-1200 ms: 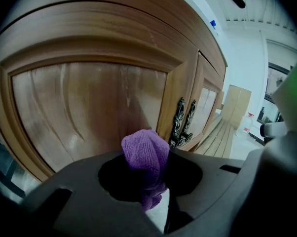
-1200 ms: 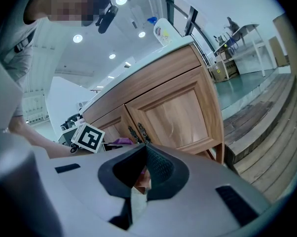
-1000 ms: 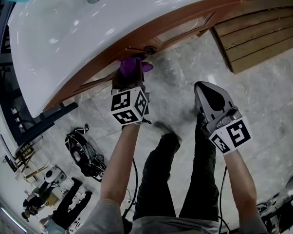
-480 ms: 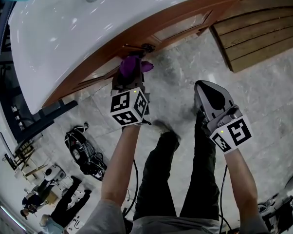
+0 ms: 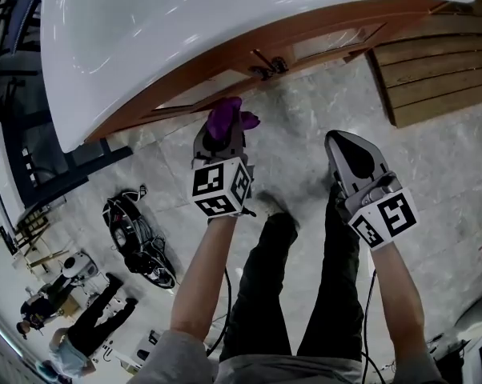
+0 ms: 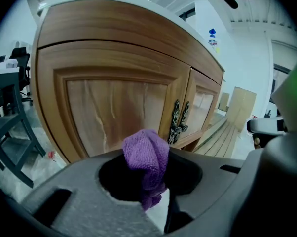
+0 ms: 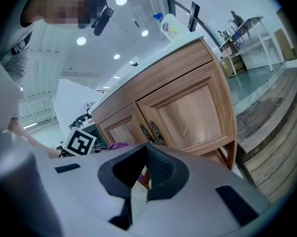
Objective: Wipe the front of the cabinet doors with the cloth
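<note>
The wooden cabinet doors run under a white countertop, with dark ornate handles where the two doors meet. My left gripper is shut on a purple cloth, held just short of the left door, below and left of the handles. In the left gripper view the cloth bunches up between the jaws, in front of the left door panel and beside the handles. My right gripper hangs over the floor to the right, shut and empty, facing the right door.
The white countertop overhangs the doors. Wooden slatted steps lie to the right of the cabinet. Cables and gear sit on the stone floor at the left, with people beyond. The person's legs stand below the grippers.
The left gripper has drawn back with the cloth, away from the door and the handles. The head view has shifted, so the cabinet sits higher. The right gripper has barely moved.
</note>
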The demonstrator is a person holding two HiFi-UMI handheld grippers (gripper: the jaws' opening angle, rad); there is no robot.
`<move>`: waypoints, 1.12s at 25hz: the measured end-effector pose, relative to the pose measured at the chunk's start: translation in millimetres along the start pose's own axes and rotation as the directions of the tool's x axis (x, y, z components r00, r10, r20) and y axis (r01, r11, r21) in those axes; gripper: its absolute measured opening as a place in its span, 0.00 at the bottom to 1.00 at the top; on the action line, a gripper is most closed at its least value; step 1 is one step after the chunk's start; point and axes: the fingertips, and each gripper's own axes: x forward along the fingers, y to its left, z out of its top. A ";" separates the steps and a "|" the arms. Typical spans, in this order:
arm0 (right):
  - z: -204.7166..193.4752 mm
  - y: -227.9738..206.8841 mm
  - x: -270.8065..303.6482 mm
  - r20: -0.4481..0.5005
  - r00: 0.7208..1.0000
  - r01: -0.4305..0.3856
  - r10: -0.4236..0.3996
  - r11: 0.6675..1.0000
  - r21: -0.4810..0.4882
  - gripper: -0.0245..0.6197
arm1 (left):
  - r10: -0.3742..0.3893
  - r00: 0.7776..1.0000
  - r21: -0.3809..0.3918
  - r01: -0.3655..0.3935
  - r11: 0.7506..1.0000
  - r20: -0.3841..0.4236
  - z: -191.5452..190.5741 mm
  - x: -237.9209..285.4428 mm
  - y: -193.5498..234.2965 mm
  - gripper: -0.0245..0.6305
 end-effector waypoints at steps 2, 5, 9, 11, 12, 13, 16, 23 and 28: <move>-1.5 8.4 4.7 -0.004 1.000 -0.015 0.015 1.000 -0.005 0.05 | 0.014 1.000 -0.006 -0.014 1.000 0.001 -2.2 -6.2 9.5 0.18; -4.6 20.2 10.7 -0.011 0.999 -0.032 0.032 0.999 -0.009 0.05 | 0.030 1.000 -0.014 -0.030 0.999 0.003 -5.4 -13.9 22.0 0.18; -6.0 30.8 16.6 -0.015 0.999 -0.046 0.046 0.999 -0.013 0.05 | 0.048 0.999 -0.011 -0.048 0.999 0.006 -8.5 -20.7 35.7 0.18; -6.3 32.9 19.0 -0.015 0.999 -0.046 0.046 0.999 -0.015 0.05 | 0.055 0.998 -0.016 -0.055 0.998 0.005 -10.7 -21.9 42.6 0.18; -6.7 33.5 20.2 -0.015 0.999 -0.045 0.044 0.999 -0.015 0.05 | 0.058 0.998 -0.020 -0.058 0.998 0.002 -12.3 -22.1 46.0 0.18; -7.5 34.1 21.6 -0.015 0.999 -0.043 0.043 0.999 -0.014 0.05 | 0.060 0.998 -0.023 -0.060 0.998 0.000 -14.3 -22.0 49.4 0.18; -10.7 36.3 26.1 -0.016 0.999 -0.039 0.039 0.999 -0.012 0.05 | 0.068 0.998 -0.029 -0.068 0.997 -0.012 -21.8 -20.1 60.4 0.18; -21.3 38.8 35.3 -0.026 0.999 -0.033 0.032 0.999 -0.015 0.05 | 0.095 0.995 -0.023 -0.096 0.995 -0.034 -40.1 -9.9 89.2 0.18; -29.6 39.1 43.0 -0.022 1.000 -0.014 0.014 1.000 -0.007 0.05 | 0.111 0.992 -0.007 -0.112 0.994 -0.064 -57.1 -0.8 111.8 0.18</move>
